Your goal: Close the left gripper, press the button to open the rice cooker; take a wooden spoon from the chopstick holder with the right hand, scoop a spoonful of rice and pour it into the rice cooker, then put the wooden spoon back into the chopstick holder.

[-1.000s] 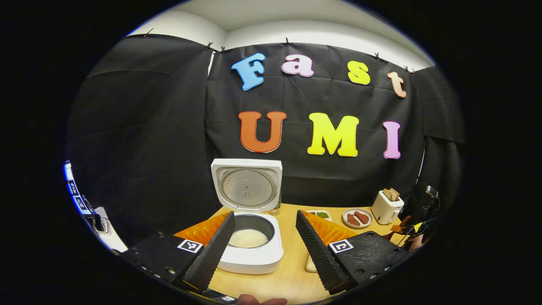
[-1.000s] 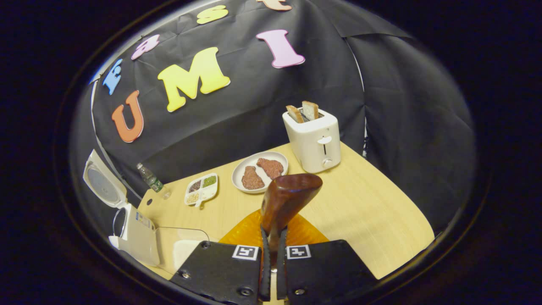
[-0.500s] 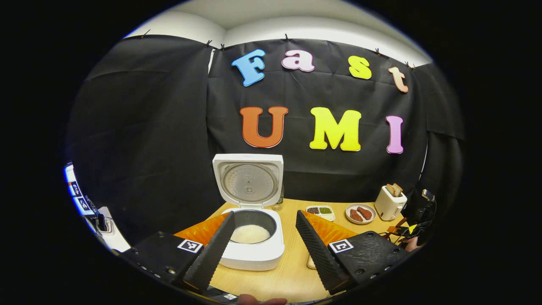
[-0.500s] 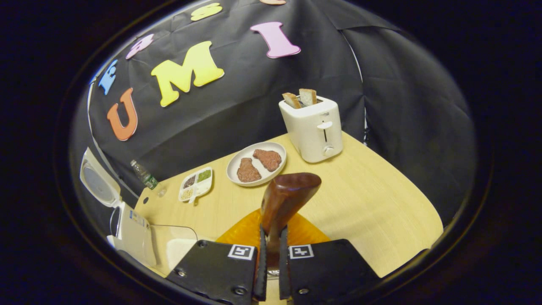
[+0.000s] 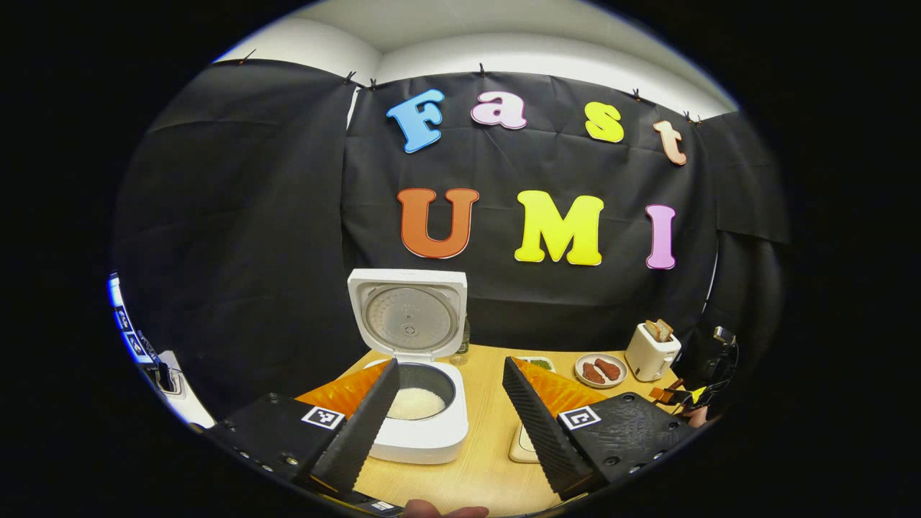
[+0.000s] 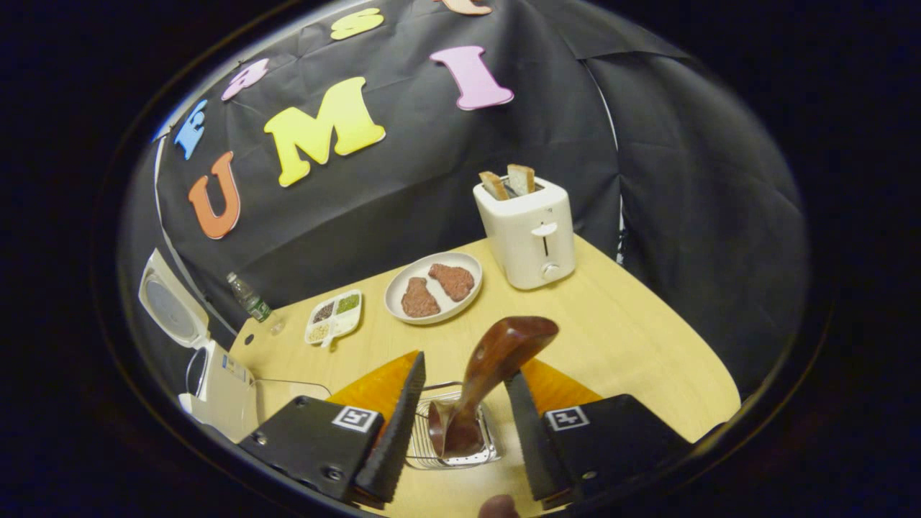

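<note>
Now, right hand-held gripper [image 6: 460, 424]: fingers apart, spoon loose between them
Spoon [image 6: 489, 378]: leaning in holder [image 6: 421, 439]
Left hand-held gripper [image 5: 450, 414]: apart
Cooker [image 5: 424, 424]: lid up, rice inside

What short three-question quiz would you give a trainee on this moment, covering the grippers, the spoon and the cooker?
1. True or false: the right gripper is clamped on the wooden spoon.
2. Where does the spoon's lower end sit? A) in the rice cooker B) in the wire chopstick holder C) on the plate
3. Fill in: the rice cooker has its lid ____ and ____ in its pot.

Key:
1. False. Its jaws stand apart on either side of the spoon, which leans in the holder.
2. B.
3. Raised; white rice. The left gripper is open too, in front of the cooker.
</note>
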Motion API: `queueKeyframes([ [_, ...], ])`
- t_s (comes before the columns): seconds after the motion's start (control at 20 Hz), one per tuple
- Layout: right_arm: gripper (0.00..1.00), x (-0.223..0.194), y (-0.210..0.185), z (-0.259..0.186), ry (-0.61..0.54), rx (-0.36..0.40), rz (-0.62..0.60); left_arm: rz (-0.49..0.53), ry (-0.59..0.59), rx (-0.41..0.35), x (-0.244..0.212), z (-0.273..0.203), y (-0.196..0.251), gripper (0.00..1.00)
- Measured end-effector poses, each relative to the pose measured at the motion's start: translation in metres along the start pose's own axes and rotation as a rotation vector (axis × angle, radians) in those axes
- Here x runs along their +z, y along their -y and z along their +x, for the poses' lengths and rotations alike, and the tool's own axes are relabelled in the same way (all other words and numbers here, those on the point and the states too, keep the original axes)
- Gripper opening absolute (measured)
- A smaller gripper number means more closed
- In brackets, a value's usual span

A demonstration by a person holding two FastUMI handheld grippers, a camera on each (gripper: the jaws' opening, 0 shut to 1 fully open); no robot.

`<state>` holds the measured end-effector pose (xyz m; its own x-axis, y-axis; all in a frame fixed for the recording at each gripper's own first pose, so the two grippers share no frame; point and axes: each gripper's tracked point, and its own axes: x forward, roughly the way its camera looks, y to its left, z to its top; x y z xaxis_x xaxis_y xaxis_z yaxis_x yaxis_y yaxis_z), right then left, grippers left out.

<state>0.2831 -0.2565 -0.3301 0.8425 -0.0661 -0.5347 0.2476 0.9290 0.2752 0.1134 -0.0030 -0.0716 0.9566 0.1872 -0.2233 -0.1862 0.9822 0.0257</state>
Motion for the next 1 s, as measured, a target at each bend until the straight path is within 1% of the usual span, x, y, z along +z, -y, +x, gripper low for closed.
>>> queueKeyframes([
  [0.05, 0.76, 0.007, 0.004, -0.006, 0.016, -0.01, -0.007, -0.002, 0.007, -0.002, 0.002, 0.0, 0.0, 0.93],
  [0.1, 0.78, 0.016, 0.007, -0.014, 0.03, -0.014, -0.005, -0.006, 0.014, -0.009, 0.006, 0.001, 0.0, 0.93],
  [0.2, 0.78, 0.034, 0.013, -0.027, 0.06, -0.026, -0.007, -0.008, 0.036, -0.021, 0.014, 0.002, -0.001, 0.93],
  [0.3, 0.8, 0.055, 0.015, -0.048, 0.102, -0.028, -0.023, 0.004, 0.052, -0.015, 0.023, 0.007, -0.008, 0.93],
  [0.45, 0.8, 0.083, 0.008, -0.083, 0.169, -0.024, -0.052, 0.016, 0.09, -0.003, 0.047, 0.02, -0.02, 0.93],
  [0.55, 0.97, 0.096, -0.003, -0.106, 0.205, -0.012, -0.079, 0.011, 0.108, 0.001, 0.066, 0.033, -0.027, 0.93],
  [0.6, 1.0, 0.106, -0.008, -0.119, 0.228, -0.011, -0.098, 0.004, 0.117, -0.001, 0.077, 0.042, -0.028, 0.93],
  [0.7, 1.0, 0.121, -0.018, -0.145, 0.274, 0.006, -0.124, 0.005, 0.135, 0.007, 0.102, 0.06, -0.036, 0.93],
  [0.8, 1.0, 0.139, -0.026, -0.165, 0.313, 0.023, -0.127, 0.036, 0.17, 0.022, 0.126, 0.081, -0.045, 0.93],
  [0.9, 1.0, 0.154, -0.033, -0.182, 0.346, 0.038, -0.131, 0.047, 0.176, 0.021, 0.14, 0.104, -0.05, 0.92],
  [1.0, 1.0, 0.165, -0.04, -0.195, 0.374, 0.041, -0.15, 0.06, 0.168, 0.024, 0.145, 0.129, -0.057, 0.93],
])
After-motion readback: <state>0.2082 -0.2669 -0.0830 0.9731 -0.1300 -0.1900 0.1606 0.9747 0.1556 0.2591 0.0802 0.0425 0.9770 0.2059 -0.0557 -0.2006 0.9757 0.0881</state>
